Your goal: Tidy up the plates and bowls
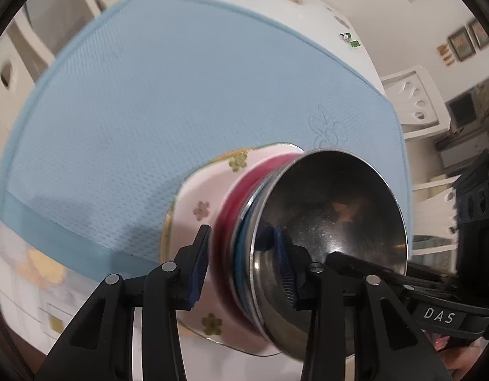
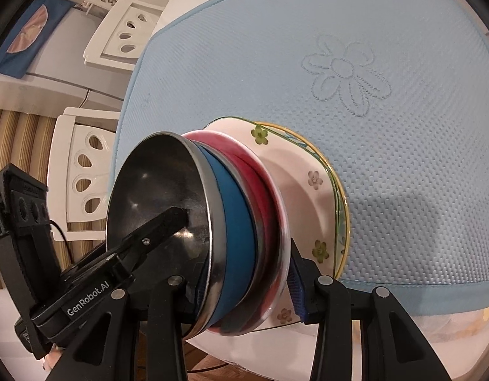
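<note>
Gripping one nested stack from opposite sides, left gripper (image 1: 244,263) and right gripper (image 2: 247,282) have jaws clamped on it: one shiny steel bowl (image 2: 155,190), one blue bowl (image 2: 234,222), one red bowl (image 2: 260,184), one pink flowered square plate (image 2: 304,171), near the pale blue textured mat's (image 2: 403,127) edge on the bench.

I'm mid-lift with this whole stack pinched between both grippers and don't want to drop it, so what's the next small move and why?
Probably lower the stack gently onto the blue mat, keeping both grips shut. The left gripper and right gripper each clamp the steel bowl, blue bowl, red bowl and floral plate edge-on, and the stack appears tilted, so it could slip.
</note>
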The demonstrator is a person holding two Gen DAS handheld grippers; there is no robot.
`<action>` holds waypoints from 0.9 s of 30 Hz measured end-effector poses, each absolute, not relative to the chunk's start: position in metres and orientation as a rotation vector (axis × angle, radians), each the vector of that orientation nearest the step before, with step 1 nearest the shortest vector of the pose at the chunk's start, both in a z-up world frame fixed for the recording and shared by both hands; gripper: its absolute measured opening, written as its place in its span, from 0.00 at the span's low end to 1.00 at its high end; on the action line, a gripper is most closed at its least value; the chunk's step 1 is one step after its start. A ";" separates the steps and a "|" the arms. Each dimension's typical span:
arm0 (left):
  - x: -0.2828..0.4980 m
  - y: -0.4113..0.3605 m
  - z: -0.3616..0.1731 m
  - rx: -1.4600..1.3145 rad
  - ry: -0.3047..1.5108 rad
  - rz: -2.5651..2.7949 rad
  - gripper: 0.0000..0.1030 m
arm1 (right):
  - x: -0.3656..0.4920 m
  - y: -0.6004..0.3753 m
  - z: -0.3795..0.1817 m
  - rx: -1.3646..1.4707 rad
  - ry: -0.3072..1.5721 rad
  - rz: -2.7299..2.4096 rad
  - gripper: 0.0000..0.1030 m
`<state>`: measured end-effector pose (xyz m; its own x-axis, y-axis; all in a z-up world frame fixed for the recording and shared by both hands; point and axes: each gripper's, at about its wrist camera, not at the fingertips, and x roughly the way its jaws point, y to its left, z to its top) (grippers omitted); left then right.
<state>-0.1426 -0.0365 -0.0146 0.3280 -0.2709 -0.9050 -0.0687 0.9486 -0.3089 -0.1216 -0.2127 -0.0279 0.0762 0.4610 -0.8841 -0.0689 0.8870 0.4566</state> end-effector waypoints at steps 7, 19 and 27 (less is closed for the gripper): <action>-0.171 -0.016 0.029 -0.271 1.134 -0.136 0.37 | -0.158 -0.229 0.020 0.201 1.249 0.389 0.38; -0.203 -0.016 0.023 -0.129 1.129 -0.102 1.00 | -0.208 -0.195 0.041 -0.064 0.966 0.395 1.00; -0.205 -0.019 0.022 -0.121 1.119 -0.089 0.99 | -0.206 -0.190 0.030 -0.060 1.012 0.383 1.00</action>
<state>-0.2053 -0.0185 0.0219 0.4344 -0.1321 -0.8910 0.0103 0.9898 -0.1418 -0.2056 -0.1900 0.0303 0.4701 0.2848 -0.8354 -0.3394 0.9321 0.1267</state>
